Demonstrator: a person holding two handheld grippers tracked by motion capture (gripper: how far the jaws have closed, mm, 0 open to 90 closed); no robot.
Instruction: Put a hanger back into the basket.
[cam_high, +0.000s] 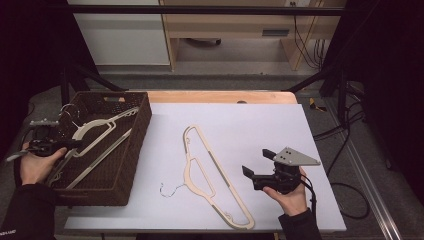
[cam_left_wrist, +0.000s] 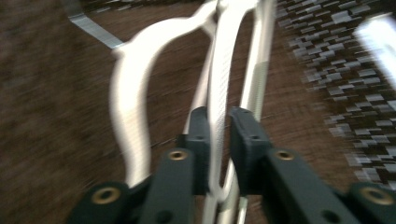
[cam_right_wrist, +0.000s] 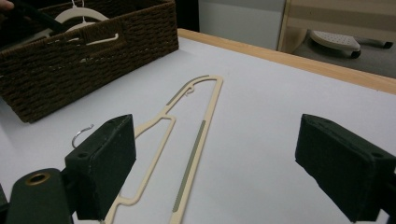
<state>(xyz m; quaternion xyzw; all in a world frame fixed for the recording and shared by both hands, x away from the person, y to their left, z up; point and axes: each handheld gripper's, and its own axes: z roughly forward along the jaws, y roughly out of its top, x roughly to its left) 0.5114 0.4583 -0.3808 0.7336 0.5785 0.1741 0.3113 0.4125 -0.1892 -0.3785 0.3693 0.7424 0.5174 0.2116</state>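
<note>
A dark woven basket sits at the table's left with cream hangers lying inside. My left gripper reaches into it from the left. In the left gripper view one thin hanger arm runs between the jaws, which stand slightly apart around it, and the gripper is open. Another cream hanger with a wire hook lies flat on the white table top, also seen from the right gripper view. My right gripper hovers to that hanger's right, wide open and holding nothing.
The basket has a handle cut-out in its far wall. A wooden strip edges the far side of the white table top. Cables lie on the floor to the right. The left gripper view is blurred.
</note>
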